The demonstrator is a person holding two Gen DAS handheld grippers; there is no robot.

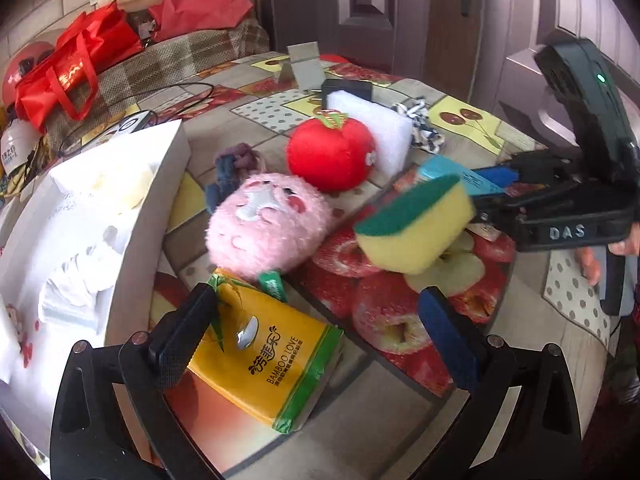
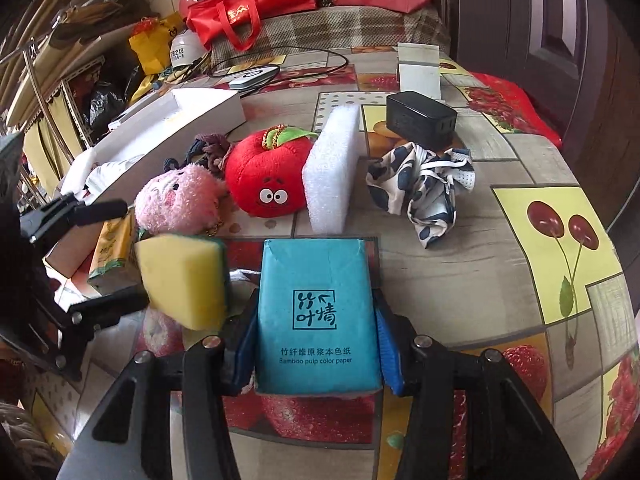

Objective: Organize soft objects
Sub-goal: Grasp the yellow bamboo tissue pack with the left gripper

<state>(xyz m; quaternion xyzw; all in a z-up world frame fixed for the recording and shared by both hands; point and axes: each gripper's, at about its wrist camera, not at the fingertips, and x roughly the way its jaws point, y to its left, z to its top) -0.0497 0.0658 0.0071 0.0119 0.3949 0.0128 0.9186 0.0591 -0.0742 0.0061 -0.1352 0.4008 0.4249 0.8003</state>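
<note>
Fruit-print oilcloth is spread over the worktop (image 2: 460, 272), with dark wooden doors seen behind it and a pile of red bags (image 2: 248, 4) stacked on a checked cloth at about 11 o'clock in the right wrist view.

Right gripper (image 2: 316, 344): its fingers are pinched on a teal tissue pack (image 2: 316, 312), one blue pad pressed on each side, so the pack is held dead centre at 6 o'clock in that view. From the left wrist view the same gripper (image 1: 478, 196) is seen coming in from 3 o'clock.

A yellow sponge (image 2: 182, 280) with a green scrub side is seen just beside the teal pack, at about 9 o'clock from it. Whether it's touching the worktop can't be told, it's a bit blurred.

Left gripper (image 1: 320, 320): fingers are spread wide, nothing is pinched. A yellow tissue pack (image 1: 272, 364) is lying between them, closer to the left finger.

Further back, a pink plush (image 2: 180, 200), a red apple plush (image 2: 268, 176) and a white foam block (image 2: 332, 168) are lined up touching each other. A crumpled spotted cloth (image 2: 424, 192) is parked at 2 o'clock, with a black charger (image 2: 422, 118) behind it. A white box (image 1: 80, 240) with soft stuff already in it is seen at 9 o'clock in the left view.
</note>
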